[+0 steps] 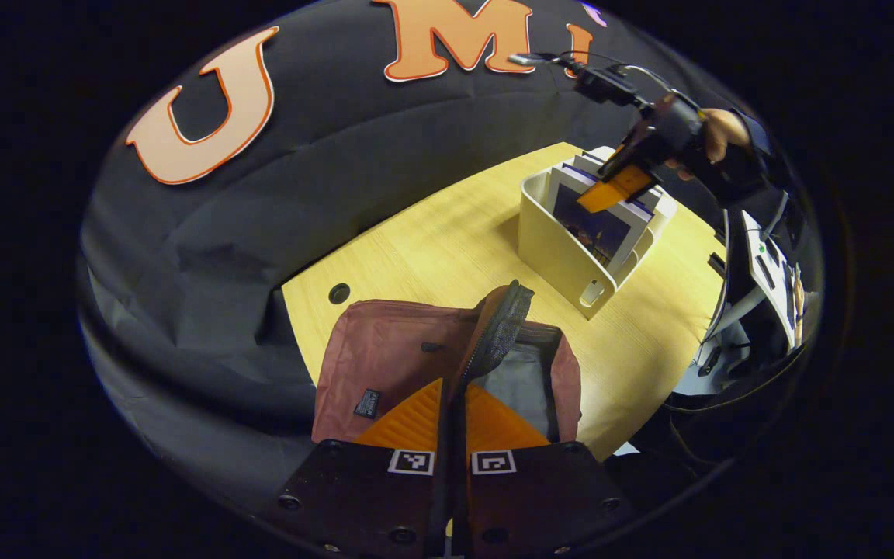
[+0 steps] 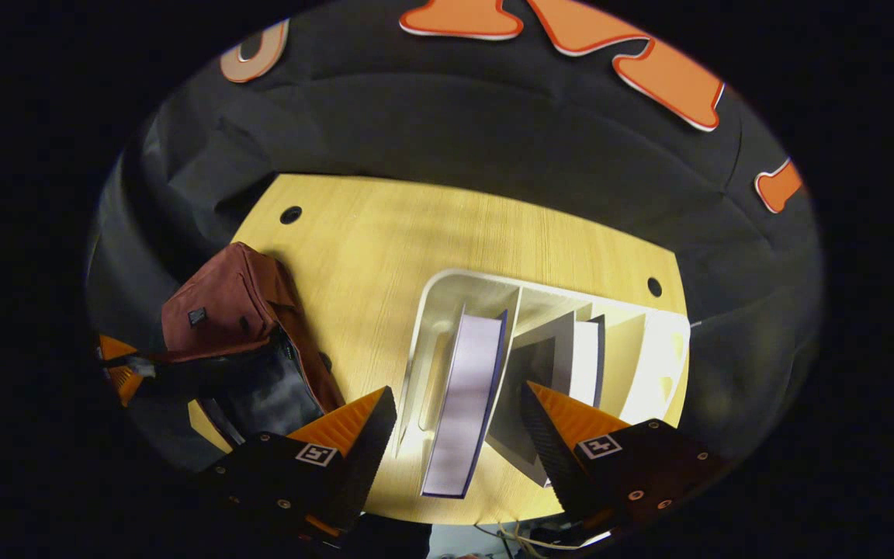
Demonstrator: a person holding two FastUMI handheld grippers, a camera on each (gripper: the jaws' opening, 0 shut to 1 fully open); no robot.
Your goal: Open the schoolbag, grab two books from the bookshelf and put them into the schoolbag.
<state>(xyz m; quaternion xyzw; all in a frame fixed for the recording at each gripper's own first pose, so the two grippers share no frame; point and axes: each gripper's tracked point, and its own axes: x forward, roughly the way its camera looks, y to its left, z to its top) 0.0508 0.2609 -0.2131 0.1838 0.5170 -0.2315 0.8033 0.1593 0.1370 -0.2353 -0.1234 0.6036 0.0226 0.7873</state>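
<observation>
The maroon schoolbag (image 1: 385, 365) lies on the wooden table (image 1: 431, 241) with its mouth open on a grey lining. My left gripper (image 1: 453, 388) is shut on the bag's black-edged flap (image 1: 497, 326) and holds it upright. In the right gripper view the bag (image 2: 222, 303) sits at the left, with the left gripper (image 2: 117, 369) at its edge. The cream bookshelf (image 2: 435, 310) holds upright books. My right gripper (image 2: 456, 392) hangs open just above it, one finger on either side of a purple-edged book (image 2: 466, 435). From the left gripper view, the right gripper (image 1: 618, 186) hovers over the bookshelf (image 1: 556, 256).
Two more books (image 2: 583, 357) stand in the shelf's middle slots. A hand (image 1: 719, 132) holds the right gripper. White equipment with cables (image 1: 765, 272) stands past the table's right edge. Bare wood (image 2: 385, 233) lies between bag and shelf, with a round hole (image 2: 290, 215) near the far corner.
</observation>
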